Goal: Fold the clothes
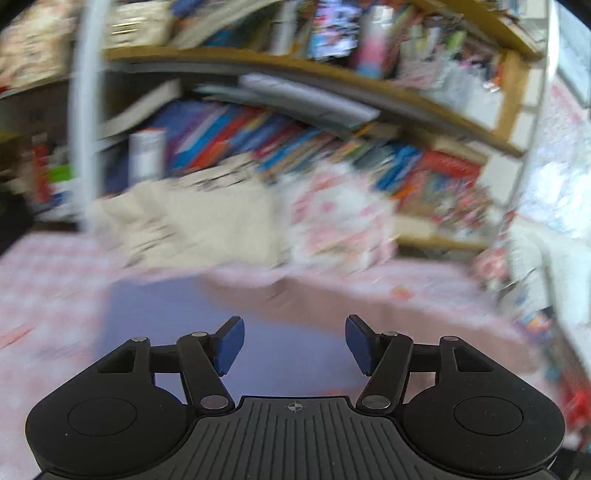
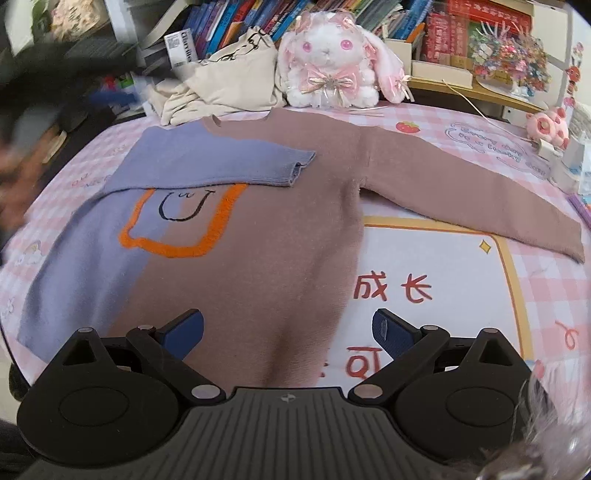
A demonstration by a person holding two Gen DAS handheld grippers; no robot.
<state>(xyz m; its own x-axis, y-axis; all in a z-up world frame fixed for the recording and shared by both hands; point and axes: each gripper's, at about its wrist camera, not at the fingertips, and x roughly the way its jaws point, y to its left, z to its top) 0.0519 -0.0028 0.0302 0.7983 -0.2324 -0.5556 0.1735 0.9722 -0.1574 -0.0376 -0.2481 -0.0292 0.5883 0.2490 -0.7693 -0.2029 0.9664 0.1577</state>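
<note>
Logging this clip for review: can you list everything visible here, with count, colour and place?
sweater: one, purple and brown, flat on the bed, purple sleeve folded across the chest, brown sleeve out
bedsheet: one, pink checked, under the sweater
plush rabbit: one, white and pink, behind the collar
cream garment: one, crumpled left of the rabbit
books: many, mixed colours, on the shelves behind
left gripper: open, holding nothing, view blurred
right gripper: open, over the hem

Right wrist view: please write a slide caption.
Open right gripper above a sweater, purple sleeve folded across, brown sleeve outstretched.
</note>
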